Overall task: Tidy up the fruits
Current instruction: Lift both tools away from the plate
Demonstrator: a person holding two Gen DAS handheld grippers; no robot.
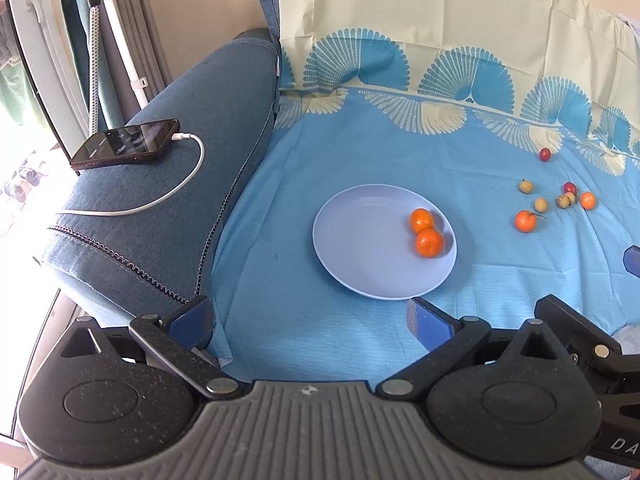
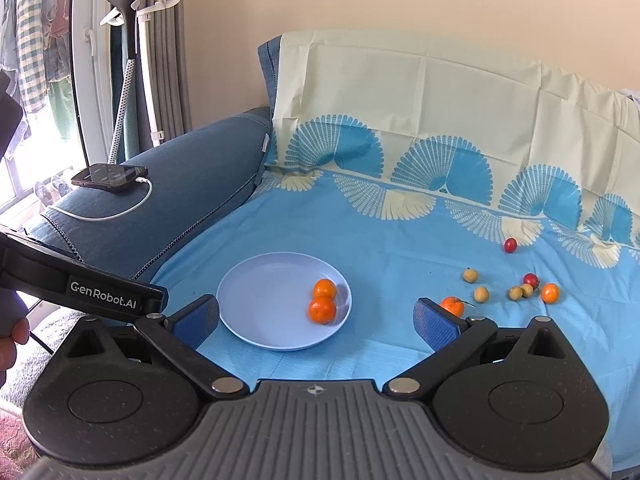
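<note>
A pale blue plate [image 1: 360,248] [image 2: 264,300] lies on the blue cloth and holds two tangerines [image 1: 426,232] [image 2: 323,300] at its right side. To its right on the cloth lie two more tangerines [image 1: 525,221] [image 2: 453,305], several small yellowish fruits [image 1: 540,204] [image 2: 481,292] and two red ones [image 1: 545,154] [image 2: 510,244]. My left gripper [image 1: 312,320] is open and empty, just in front of the plate. My right gripper [image 2: 316,320] is open and empty, in front of the plate; its right finger stands beside a loose tangerine.
A blue sofa arm [image 1: 168,184] [image 2: 160,208] at the left carries a phone [image 1: 126,144] [image 2: 110,176] on a white cable. The cloth runs up the sofa back [image 1: 440,20]. A garment steamer stand [image 2: 132,40] is behind.
</note>
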